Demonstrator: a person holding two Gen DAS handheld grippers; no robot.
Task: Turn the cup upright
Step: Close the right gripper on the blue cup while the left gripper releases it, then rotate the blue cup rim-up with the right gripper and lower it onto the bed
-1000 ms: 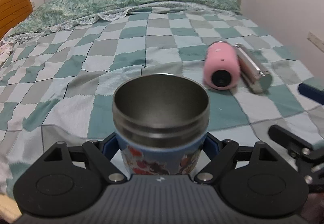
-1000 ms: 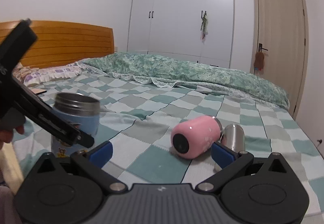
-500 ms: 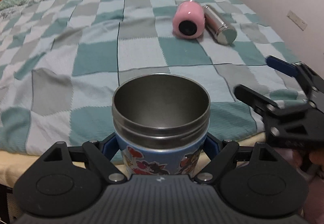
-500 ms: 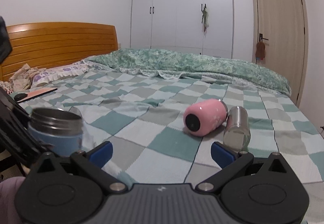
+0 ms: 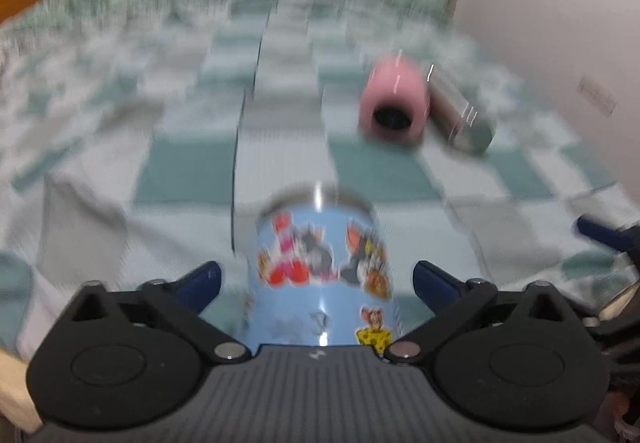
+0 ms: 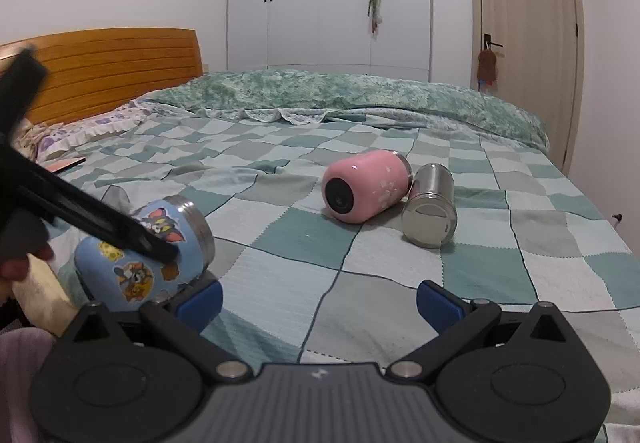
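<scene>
A blue cartoon-printed cup [image 5: 320, 279] with a steel rim lies tipped on its side near the bed's front edge, mouth pointing away from me. It sits between the spread fingers of my left gripper [image 5: 316, 279], which is open and not touching it. In the right wrist view the cup [image 6: 136, 263] lies at the left with the left gripper's finger [image 6: 100, 223] across it. My right gripper [image 6: 318, 293] is open and empty above the quilt.
A pink cup [image 6: 366, 185] and a steel cup [image 6: 430, 211] lie on their sides side by side mid-bed on the checked quilt [image 6: 400, 275]. A wooden headboard [image 6: 104, 71] stands at the left. The bed edge is close in front.
My left gripper has opened and let go of the blue cup. The cup, upright before, now lies tipped on its side. The left view is blurred by fast motion.
</scene>
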